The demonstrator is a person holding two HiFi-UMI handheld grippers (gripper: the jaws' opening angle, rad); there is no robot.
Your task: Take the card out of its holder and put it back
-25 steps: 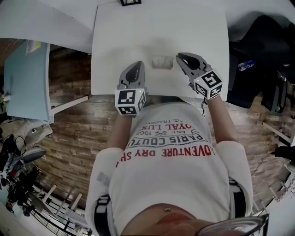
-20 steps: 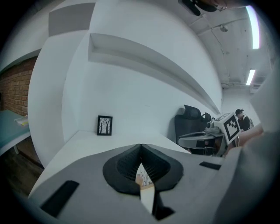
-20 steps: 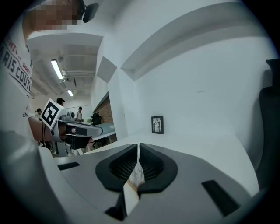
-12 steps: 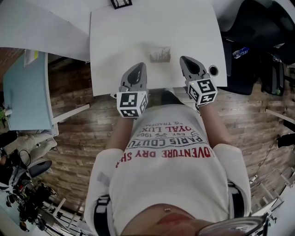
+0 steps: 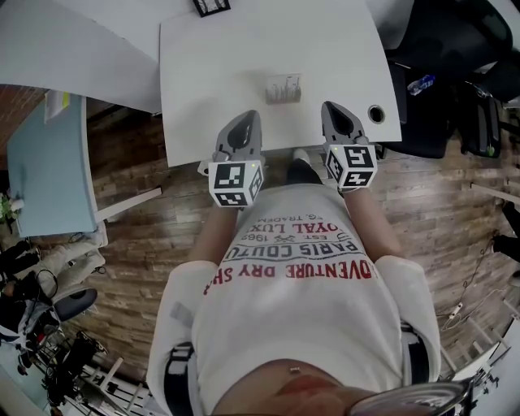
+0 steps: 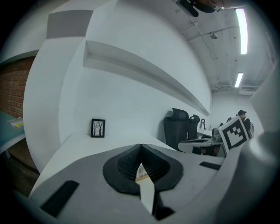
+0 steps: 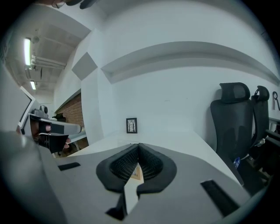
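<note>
A small pale card stands upright in its holder (image 5: 283,88) on the white table (image 5: 211,73), between and a little beyond my two grippers. My left gripper (image 5: 249,116) is shut with nothing in it, near the table's front edge, left of the holder. My right gripper (image 5: 332,106) is also shut and empty, to the holder's right. In the left gripper view the jaws (image 6: 141,146) meet, and the card and its tan holder (image 6: 141,172) peek through the gap below them. The right gripper view shows the same: jaws (image 7: 138,145) together, holder (image 7: 136,172) behind.
A small black picture frame (image 5: 210,6) stands at the table's far edge. A round cable hole (image 5: 374,114) is at the table's right front corner. Black office chairs (image 5: 455,49) stand to the right, a light blue desk (image 5: 45,154) to the left.
Both grippers have drawn back from the card holder toward the table's front edge. The right gripper, close beside the holder a second ago, now sits farther from it.
</note>
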